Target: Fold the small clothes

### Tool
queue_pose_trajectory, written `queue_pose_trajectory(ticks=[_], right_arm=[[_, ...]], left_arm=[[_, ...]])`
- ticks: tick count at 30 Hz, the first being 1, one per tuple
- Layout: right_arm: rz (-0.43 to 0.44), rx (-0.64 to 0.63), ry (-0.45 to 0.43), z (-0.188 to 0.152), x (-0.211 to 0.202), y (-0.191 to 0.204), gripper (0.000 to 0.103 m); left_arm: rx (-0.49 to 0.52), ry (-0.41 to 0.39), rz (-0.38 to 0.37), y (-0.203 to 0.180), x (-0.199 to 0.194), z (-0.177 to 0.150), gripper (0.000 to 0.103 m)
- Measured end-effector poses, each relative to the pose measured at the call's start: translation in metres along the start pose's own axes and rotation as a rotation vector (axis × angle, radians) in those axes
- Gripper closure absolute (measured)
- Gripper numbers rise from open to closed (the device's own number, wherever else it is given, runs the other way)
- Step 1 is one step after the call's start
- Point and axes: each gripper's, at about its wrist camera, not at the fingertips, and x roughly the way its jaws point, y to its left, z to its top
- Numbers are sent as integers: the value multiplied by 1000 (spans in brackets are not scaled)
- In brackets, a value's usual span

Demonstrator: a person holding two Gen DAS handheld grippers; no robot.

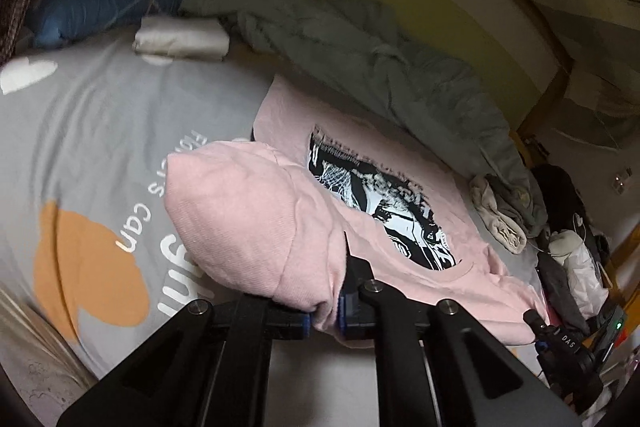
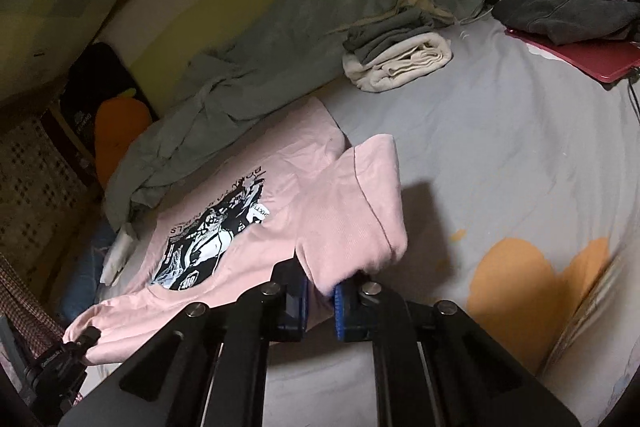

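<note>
The left tongs [image 1: 324, 311] are clenched on one sleeve of the pink T-shirt [image 1: 400, 227] and the right tongs [image 2: 320, 301] on the other, the shirt lying print-up on the bed [image 2: 500, 155] beside the rumpled grey blanket [image 2: 256, 67]. To fold well, I judge both sleeves should be carried in over the print together, level and taut, without dragging the body. Only the left view shows a small white folded bundle [image 1: 182, 37] beyond the shirt; only the right shows a grey-and-cream folded stack [image 2: 396, 57] and a red laptop [image 2: 580, 59].
</note>
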Motion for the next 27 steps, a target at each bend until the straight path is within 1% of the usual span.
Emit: queue_pose_trajectory(ticks=[2,3,4,5,7,8,12,16,18,20,22,25,26,27], right_arm=[[-26,4,42,10,17,3,94],[-44,11,84,16,29,5,94],[-58,21,130,25,44,7,94],[-55,38,148,30,53,7,94],[-3,90,154,48,72,8,94],[-3,88,156,54,79,11,94],[1,78,189,81,114,25,94],[6,59,226,102,147,38,94],[10,78,226,110,159,40,94],[6,72,233,117,174,46,94],[-23,30,249,121,191,54,94],[-55,-5,272,120,213,60,93],[-58,-15,277,120,218,61,88],[-63,-22,291,119,223,61,86]], left_arm=[[-47,55,28,2,18,10,94],[-82,107,45,3,33,18,94],[-115,138,42,5,45,26,94],[-138,153,40,7,53,33,94],[-168,180,42,8,73,51,94],[-167,187,38,6,82,59,94],[-169,227,64,2,118,83,94],[-192,296,76,8,155,105,94],[-185,304,81,8,168,113,94],[-164,312,96,6,179,119,94],[-138,324,110,4,189,123,94],[-117,348,102,6,202,127,93],[-104,355,97,7,205,127,92],[-92,357,90,8,209,128,91]])
